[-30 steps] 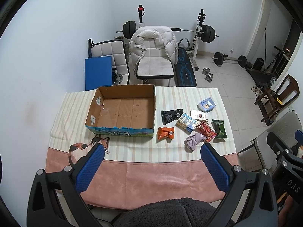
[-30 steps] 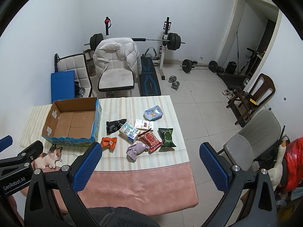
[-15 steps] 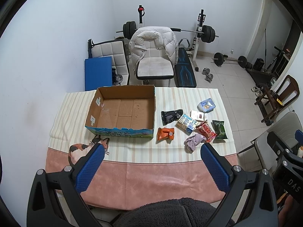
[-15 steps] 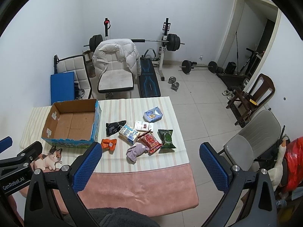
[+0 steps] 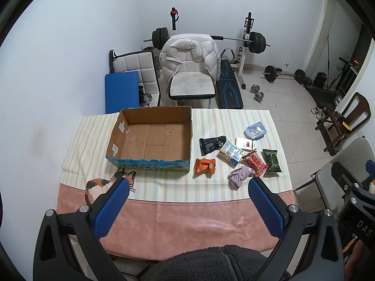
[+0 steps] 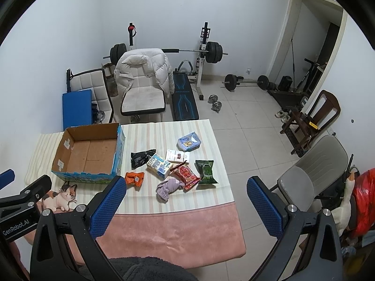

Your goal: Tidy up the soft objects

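Purple cloth: lying crumpled on the striped part of the table, near the front of the snack cluster — just touching the red packet on its right.
Plush cat: lying at the table's near left, just in front of the cardboard box; partly hidden behind a blue pad in the left view.
Cardboard box: sitting open on the left half of the table, nothing showing inside.
Snacks: orange packet, black packet, blue-and-white carton, green packet and pale blue pouch lying spread to the right of the box.
Left gripper: hovering above the near table edge, fingers spread wide, grasping nothing.
Right gripper: hanging likewise — released, holding nothing.
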The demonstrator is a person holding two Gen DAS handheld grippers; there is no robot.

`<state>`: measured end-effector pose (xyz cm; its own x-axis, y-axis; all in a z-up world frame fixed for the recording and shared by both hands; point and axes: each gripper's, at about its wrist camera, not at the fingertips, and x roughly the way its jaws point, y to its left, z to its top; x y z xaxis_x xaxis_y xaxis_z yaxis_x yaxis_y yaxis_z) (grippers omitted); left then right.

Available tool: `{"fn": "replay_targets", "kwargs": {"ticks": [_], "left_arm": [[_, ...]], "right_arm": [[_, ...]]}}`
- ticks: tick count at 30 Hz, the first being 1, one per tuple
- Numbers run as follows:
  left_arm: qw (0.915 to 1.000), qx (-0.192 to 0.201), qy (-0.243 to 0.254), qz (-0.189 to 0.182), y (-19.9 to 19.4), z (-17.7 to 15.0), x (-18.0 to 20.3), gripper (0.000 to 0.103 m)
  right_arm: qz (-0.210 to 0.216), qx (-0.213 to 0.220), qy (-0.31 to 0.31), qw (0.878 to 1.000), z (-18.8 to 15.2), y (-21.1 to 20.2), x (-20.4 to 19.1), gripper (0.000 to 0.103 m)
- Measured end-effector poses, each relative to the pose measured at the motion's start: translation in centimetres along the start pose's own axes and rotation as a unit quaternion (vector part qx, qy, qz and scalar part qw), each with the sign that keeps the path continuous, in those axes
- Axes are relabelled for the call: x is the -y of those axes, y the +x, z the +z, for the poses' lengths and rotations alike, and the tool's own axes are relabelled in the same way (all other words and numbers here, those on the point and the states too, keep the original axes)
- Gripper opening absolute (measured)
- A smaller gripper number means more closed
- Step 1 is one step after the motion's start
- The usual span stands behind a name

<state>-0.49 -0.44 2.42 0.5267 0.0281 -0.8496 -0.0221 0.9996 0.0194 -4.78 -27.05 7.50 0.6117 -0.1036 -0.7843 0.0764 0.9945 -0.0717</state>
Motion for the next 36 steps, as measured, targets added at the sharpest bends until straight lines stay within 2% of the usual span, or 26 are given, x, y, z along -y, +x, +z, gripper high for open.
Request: {"fn": "replay_targets", "kwargs": {"ticks": [4,18,23,28,30,32,34,36], "left_arm": [[1.0000,0.000,-0.001,0.001,0.1,0.1,0.2,0.103],[1.0000,-0.002,0.001,-0.001,0.2,-0.2,0.3,0.103],[1.0000,-0.003,0.003,-0.005,2.2,0.5,0.8,0.103],[0.9983,-0.040,0.033,-0.027,9.0,4.1,3.4,0.103],[0.9966,-0.062,0.044,-0.031,12.3,5.3,4.6,0.103],[0.9930,-0.101,0.046,-0.041,17.0,6.3,6.1,0.103],[0.9837,-0.165,0.031,-0.065,22.5,6.9,7.5,0.103],[0.9699,-0.225,-0.008,-0.093,28.2,6.9,8.5,0.103]], "right_arm": [[0.003,0.001,-0.003,1.000,1.2,0.0,-0.3,0.103],[0.008,0.000,0.001,1.000,1.4,0.2,-0.3,0.103],[0.011,-0.009,0.012,1.000,1.5,1.3,0.4,0.103],[0.002,-0.031,0.033,0.999,2.6,7.1,3.9,0.103],[0.004,-0.056,0.042,0.998,3.2,10.8,5.5,0.103],[0.008,-0.087,0.052,0.995,3.2,15.7,7.2,0.103],[0.011,-0.126,0.059,0.990,3.0,21.1,8.5,0.103],[0.022,-0.168,0.070,0.983,2.1,27.4,9.9,0.103]]}}
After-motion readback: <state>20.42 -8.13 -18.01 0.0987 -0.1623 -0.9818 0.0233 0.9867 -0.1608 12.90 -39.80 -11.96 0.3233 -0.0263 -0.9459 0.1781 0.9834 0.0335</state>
